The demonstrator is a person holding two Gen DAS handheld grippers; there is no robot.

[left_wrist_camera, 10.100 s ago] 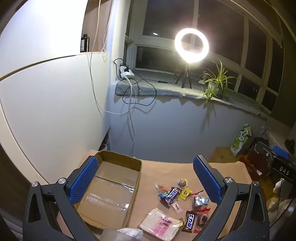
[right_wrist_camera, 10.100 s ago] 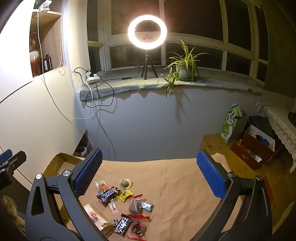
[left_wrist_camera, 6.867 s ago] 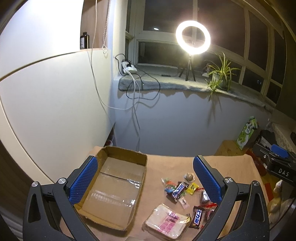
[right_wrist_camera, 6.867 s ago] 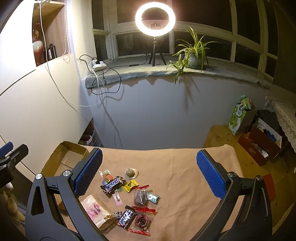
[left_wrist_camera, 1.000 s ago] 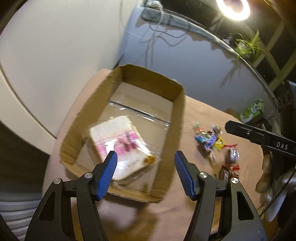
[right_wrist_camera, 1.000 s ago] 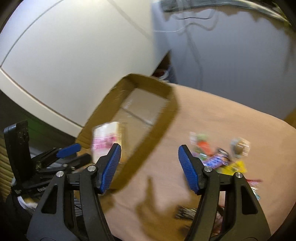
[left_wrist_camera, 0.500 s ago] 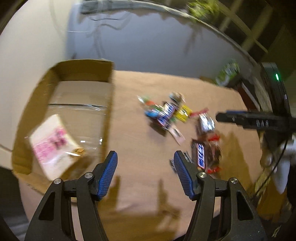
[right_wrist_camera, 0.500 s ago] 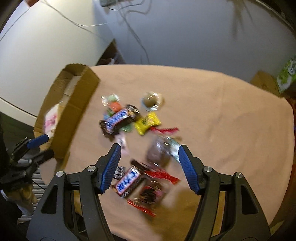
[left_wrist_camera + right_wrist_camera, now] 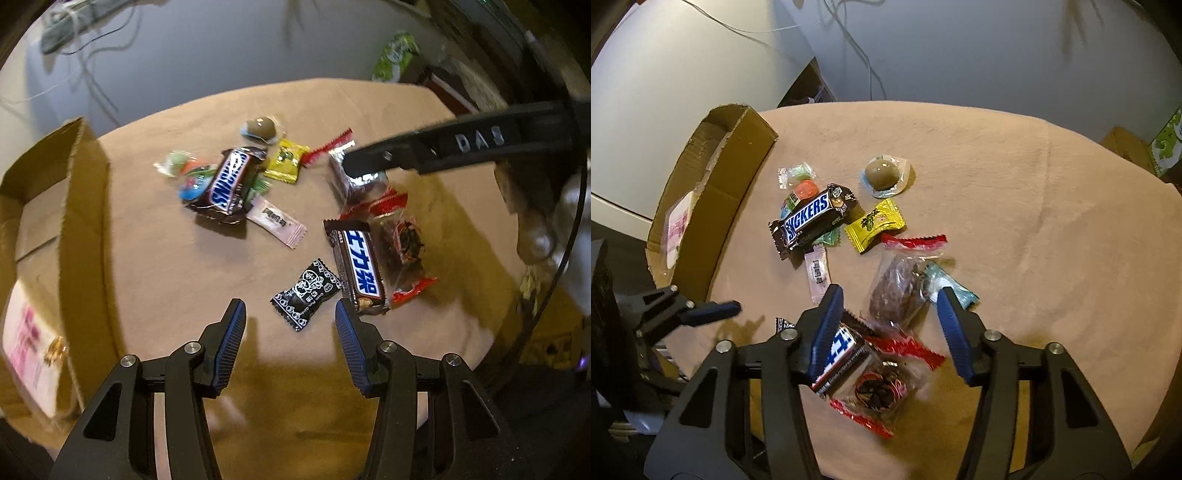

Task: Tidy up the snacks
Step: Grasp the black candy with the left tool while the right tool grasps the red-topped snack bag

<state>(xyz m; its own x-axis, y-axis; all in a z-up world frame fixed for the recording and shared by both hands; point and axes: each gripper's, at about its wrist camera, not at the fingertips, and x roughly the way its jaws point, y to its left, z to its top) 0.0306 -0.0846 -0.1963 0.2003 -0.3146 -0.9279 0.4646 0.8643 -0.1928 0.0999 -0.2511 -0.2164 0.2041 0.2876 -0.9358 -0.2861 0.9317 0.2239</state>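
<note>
Both grippers hang over the tan cloth (image 9: 1015, 184) where the snacks lie scattered. The left gripper (image 9: 290, 321) has its jaws spread wide with nothing between the pads, hovering just short of a small black candy (image 9: 306, 293) printed in white. Beside that candy lies a brown bar (image 9: 357, 266) with blue and white lettering, touching a clear pack (image 9: 402, 243) with red ends. Further out sits the Snickers (image 9: 227, 184), lying across a few bright sweets (image 9: 184, 171), with a pale pink sachet (image 9: 277, 221) at its near end, a yellow packet (image 9: 286, 160) beside it and a round brown sweet (image 9: 260, 128) in clear wrap beyond. The right gripper (image 9: 890, 299) is also wide open and empty, poised above a clear bag (image 9: 895, 291) of something dark; a teal wrapper (image 9: 947, 282) pokes out beside that bag. The right gripper's left pad (image 9: 827, 325) is over the brown bar's end, though I cannot tell whether it touches. At the left edge of the cloth stands the cardboard box (image 9: 713, 206), open on top, and inside it lies a flat pink and white packet (image 9: 29, 343), well apart from the pile. A green carton (image 9: 395, 55) stands on the floor past the table
</note>
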